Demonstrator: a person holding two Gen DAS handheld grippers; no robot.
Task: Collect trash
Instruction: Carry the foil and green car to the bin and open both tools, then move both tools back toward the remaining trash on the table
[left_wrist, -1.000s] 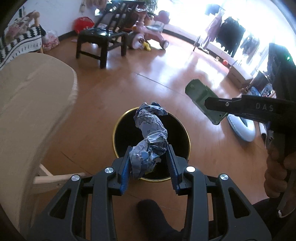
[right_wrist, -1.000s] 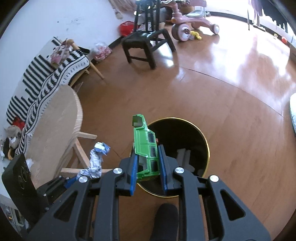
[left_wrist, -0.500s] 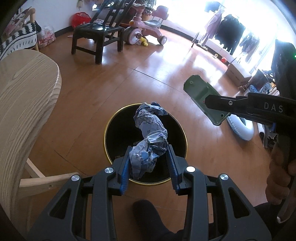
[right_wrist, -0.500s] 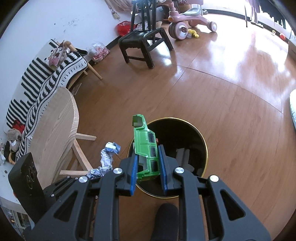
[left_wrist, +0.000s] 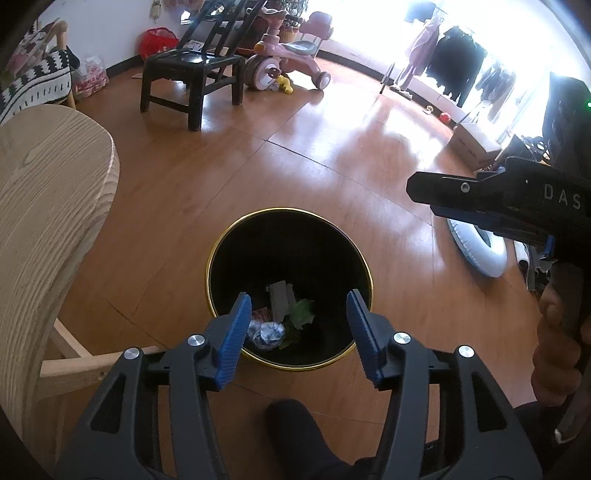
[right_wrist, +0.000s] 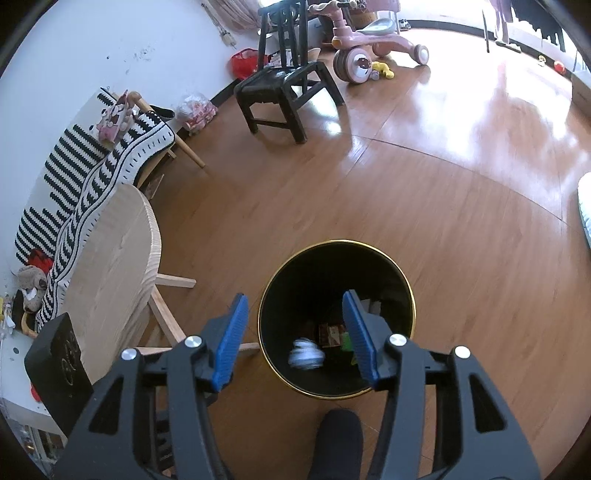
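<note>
Both claws spread over the black bin (left_wrist: 364, 258), nothing between the pads of either. Left gripper (left_wrist: 297, 334) poised above the near rim, jaws just opened, blue pads (left_wrist: 236, 338) bare. Right gripper (right_wrist: 293, 334) likewise above the near-left rim, jaws just opened, also empty.

Crumpled foil wrapper (left_wrist: 267, 332) down at the bottom of the bin, blurred in the right wrist view as if not yet settled. Green piece (left_wrist: 301, 312) beside it on the bin floor, among a grey slab (left_wrist: 280, 302) and some reddish scraps too small to identify. So the trash sits inside the bin, well below the gold rim, clear of both claws.

Likely trouble from here, all of it judgement:
- Dipping either claw lower while spread this wide: risk of clipping the gold rim and tipping or shoving the bin across the smooth wooden floor (left_wrist: 332, 147).
- Swinging the left claw away from the bin toward the round wooden table (left_wrist: 48, 206) just beside it: risk of knocking the table edge or its leg.
- Bringing both claws together over the bin: the right gripper already close in the left wrist view, up and to the right of the bin, so a collision is possible.
- Stepping forward: a dark-socked foot (right_wrist: 338, 439) right at the near side of the bin, enough to kick it over and spill what lies inside.
</note>
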